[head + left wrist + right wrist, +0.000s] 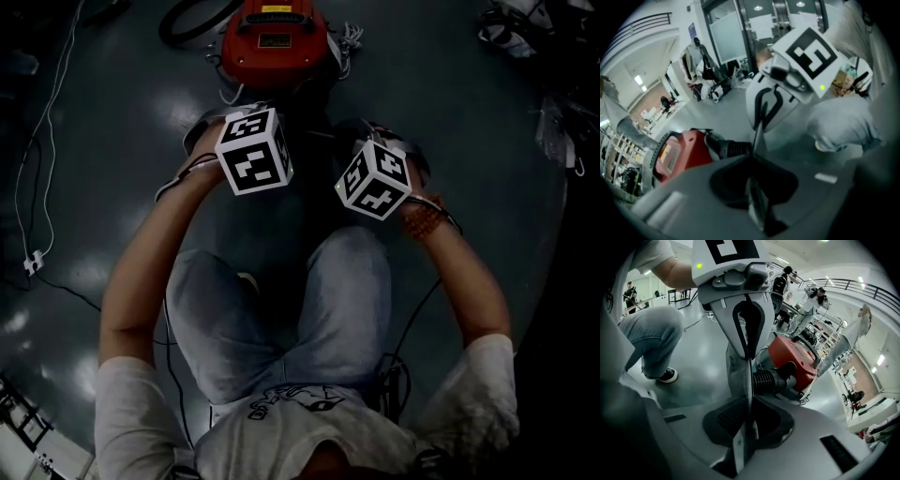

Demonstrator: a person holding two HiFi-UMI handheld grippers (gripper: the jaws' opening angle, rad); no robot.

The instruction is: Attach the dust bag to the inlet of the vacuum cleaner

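The red vacuum cleaner (275,42) stands on the grey floor ahead of me, its black ribbed inlet hose (771,378) pointing my way. A thin grey dust bag (738,363) hangs edge-on between the two grippers. My right gripper (745,427) is shut on one edge of it. My left gripper (757,187) is shut on the opposite edge (758,136). The grippers face each other closely, just short of the vacuum (677,154). In the head view their marker cubes (253,150) (373,180) hide the jaws and most of the bag.
The person's jeans-clad knees (281,309) sit right under the grippers. A white cable (37,141) trails on the floor at left. A black hose loop (187,23) lies beside the vacuum, and gear (553,122) is piled at the far right. People stand in the background.
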